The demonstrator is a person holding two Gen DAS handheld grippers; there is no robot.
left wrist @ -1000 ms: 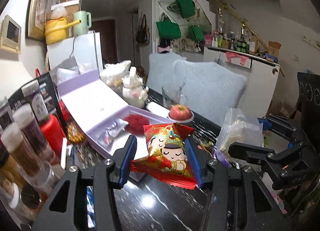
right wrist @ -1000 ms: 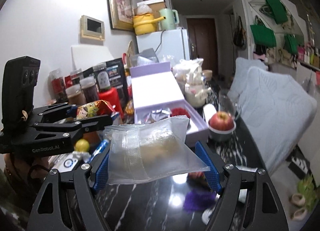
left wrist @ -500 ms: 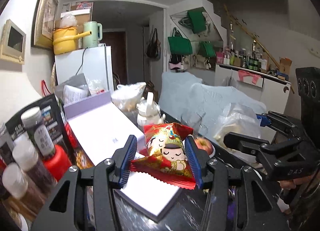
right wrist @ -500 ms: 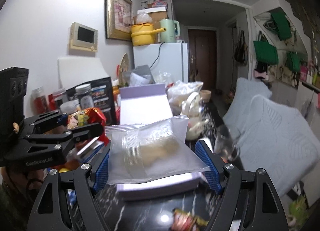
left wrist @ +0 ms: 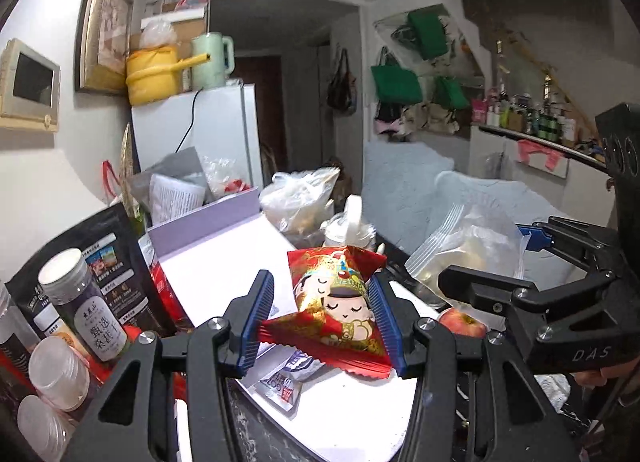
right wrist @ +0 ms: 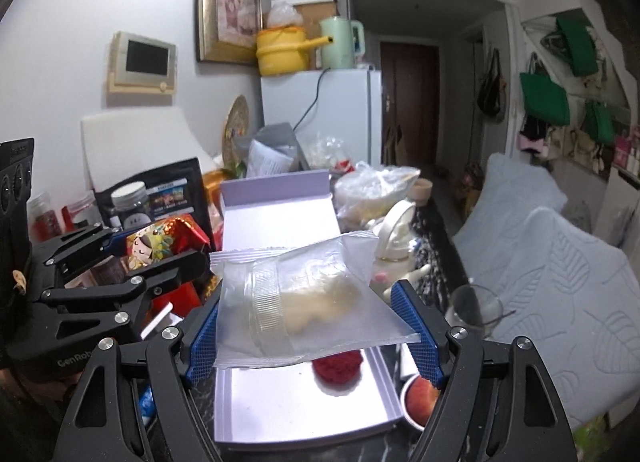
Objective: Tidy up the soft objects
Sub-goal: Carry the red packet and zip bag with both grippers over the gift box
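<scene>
My left gripper [left wrist: 320, 322] is shut on a red snack packet with a cartoon face [left wrist: 336, 302] and holds it above the open lavender gift box [left wrist: 224, 262]. My right gripper [right wrist: 312, 326] is shut on a clear zip bag with a pale soft lump inside [right wrist: 304, 298], held over the same box [right wrist: 280, 414]. A red fuzzy object [right wrist: 338, 370] and a small foil packet [left wrist: 280, 386] lie in the box. Each gripper shows in the other's view: the right one with the bag [left wrist: 472, 246], the left one with the packet [right wrist: 160, 242].
Jars and a black pouch [left wrist: 80, 302] stand left of the box. A white teapot [right wrist: 396, 250], a glass [right wrist: 476, 310] and an apple in a bowl [right wrist: 420, 398] sit to its right. Plastic bags [left wrist: 300, 197] and a fridge [left wrist: 200, 133] are behind. Pale cushions [right wrist: 560, 262] are on the right.
Both grippers have moved forward and up over the open box, still holding the packet and the bag. The box interior now lies below both.
</scene>
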